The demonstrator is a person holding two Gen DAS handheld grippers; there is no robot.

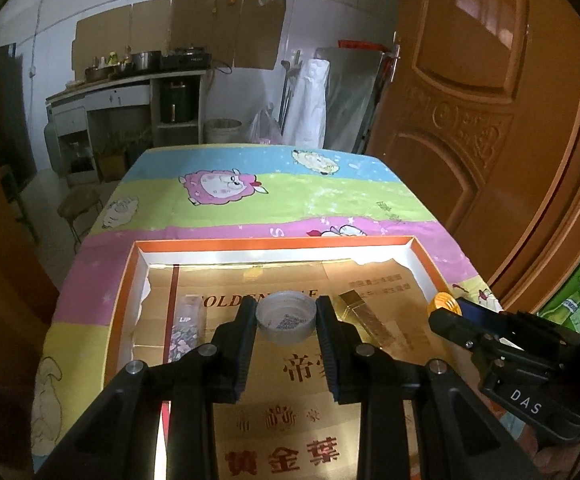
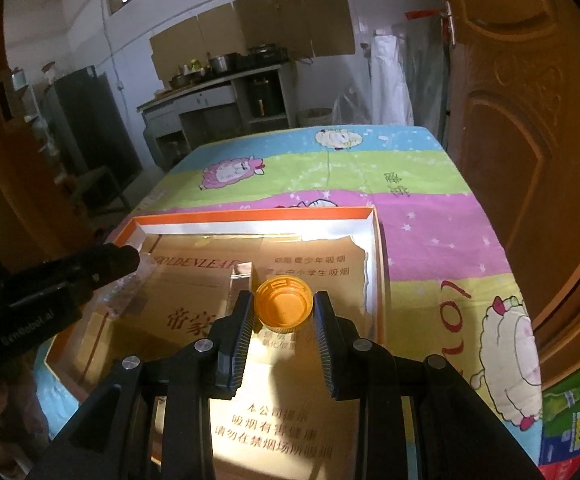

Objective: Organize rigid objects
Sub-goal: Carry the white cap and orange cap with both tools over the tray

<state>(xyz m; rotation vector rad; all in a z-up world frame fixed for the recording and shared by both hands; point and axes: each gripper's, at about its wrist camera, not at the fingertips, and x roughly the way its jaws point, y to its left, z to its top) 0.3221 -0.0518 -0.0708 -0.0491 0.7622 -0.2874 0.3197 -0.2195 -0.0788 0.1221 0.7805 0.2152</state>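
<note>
Left tongs [image 1: 286, 322]: clamped on a grey bottle cap [image 1: 286, 317], open side facing my camera, a printed code visible inside it. I hold it above the tray floor, near the middle.

Right tongs [image 2: 283, 312]: clamped on an orange bottle cap [image 2: 283, 305], open side toward the camera too. It sits over the right half of the tray, close to the right wall.

Container: one shallow orange-rimmed tray [image 1: 274, 242] with white inner walls, lying on the bench. Its floor is lined with gold card printed with Chinese characters and "GOLDENLEAF"; the liner's edges are torn at the left side and the far right corner.

In the tray, left side: a clear narrow tube [image 1: 184, 330] with a flowery label reading "LIP", lying lengthways. Right of centre: a clear rectangular block with a gold end [image 1: 374, 320], lying flat and angled. I cannot tell what either one holds.

Bench cover: a striped cartoon-sheep cloth [image 1: 290, 196], bare beyond the tray.

Farther off: a wooden door [image 1: 490, 100] on the right and a kitchen counter with pots [image 1: 146, 62] against the back wall.
</note>
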